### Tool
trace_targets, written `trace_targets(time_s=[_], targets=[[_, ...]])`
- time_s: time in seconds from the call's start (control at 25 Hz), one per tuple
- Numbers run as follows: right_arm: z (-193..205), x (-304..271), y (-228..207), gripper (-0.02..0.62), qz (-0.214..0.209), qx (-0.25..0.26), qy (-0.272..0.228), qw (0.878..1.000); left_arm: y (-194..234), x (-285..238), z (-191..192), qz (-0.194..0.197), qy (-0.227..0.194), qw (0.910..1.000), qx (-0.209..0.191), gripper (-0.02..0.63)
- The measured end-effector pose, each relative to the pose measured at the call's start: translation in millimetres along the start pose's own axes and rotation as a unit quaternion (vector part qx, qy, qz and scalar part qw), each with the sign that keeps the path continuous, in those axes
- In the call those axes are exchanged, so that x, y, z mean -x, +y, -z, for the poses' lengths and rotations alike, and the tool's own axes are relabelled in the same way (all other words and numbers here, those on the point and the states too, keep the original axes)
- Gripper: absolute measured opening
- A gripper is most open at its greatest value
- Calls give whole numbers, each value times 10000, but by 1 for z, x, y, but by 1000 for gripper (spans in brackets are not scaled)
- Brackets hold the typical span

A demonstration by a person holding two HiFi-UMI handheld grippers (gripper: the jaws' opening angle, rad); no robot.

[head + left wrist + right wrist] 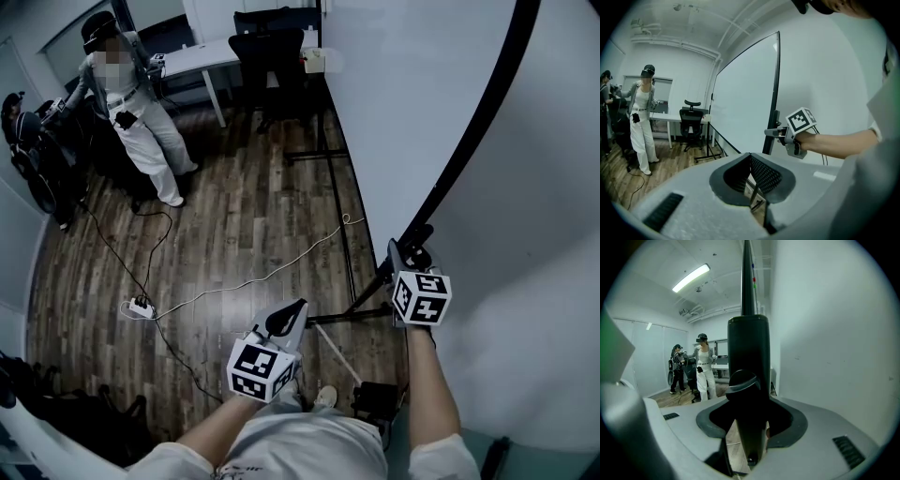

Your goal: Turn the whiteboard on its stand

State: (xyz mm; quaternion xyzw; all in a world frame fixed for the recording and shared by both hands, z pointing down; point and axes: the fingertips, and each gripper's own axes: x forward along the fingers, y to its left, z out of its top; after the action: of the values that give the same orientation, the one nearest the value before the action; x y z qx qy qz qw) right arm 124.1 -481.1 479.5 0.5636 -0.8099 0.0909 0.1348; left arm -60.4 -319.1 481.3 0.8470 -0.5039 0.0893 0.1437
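Observation:
The whiteboard (403, 112) stands upright on its black stand (343, 234), white face toward the room, with a black frame (480, 127) along its near edge. My right gripper (411, 251) is shut on that frame edge at about waist height; in the right gripper view the black post (748, 362) fills the space between the jaws of the right gripper (750, 427). The left gripper view shows the board (740, 103) and the right gripper (774, 133) clamped on its frame (776, 93). My left gripper (289, 317) (751, 187) hangs shut and holds nothing, left of the stand's foot.
A white wall (544, 234) runs close behind the board. A cable and power strip (141, 307) lie on the wood floor. A person (131, 112) stands at the far left, with an office chair (272, 56) and a desk (192, 61) beyond.

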Motion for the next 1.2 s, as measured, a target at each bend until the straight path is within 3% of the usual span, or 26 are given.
trace_targets(time_s=[0.52,1.2], targets=[[23,47,62,167,-211,78,-47,9997,-14,34,13,-86,-77,9999,-1,11],[49,131,100,167,-213,67,-86,9997,-29,58,27,80,-23,10000,34,11]])
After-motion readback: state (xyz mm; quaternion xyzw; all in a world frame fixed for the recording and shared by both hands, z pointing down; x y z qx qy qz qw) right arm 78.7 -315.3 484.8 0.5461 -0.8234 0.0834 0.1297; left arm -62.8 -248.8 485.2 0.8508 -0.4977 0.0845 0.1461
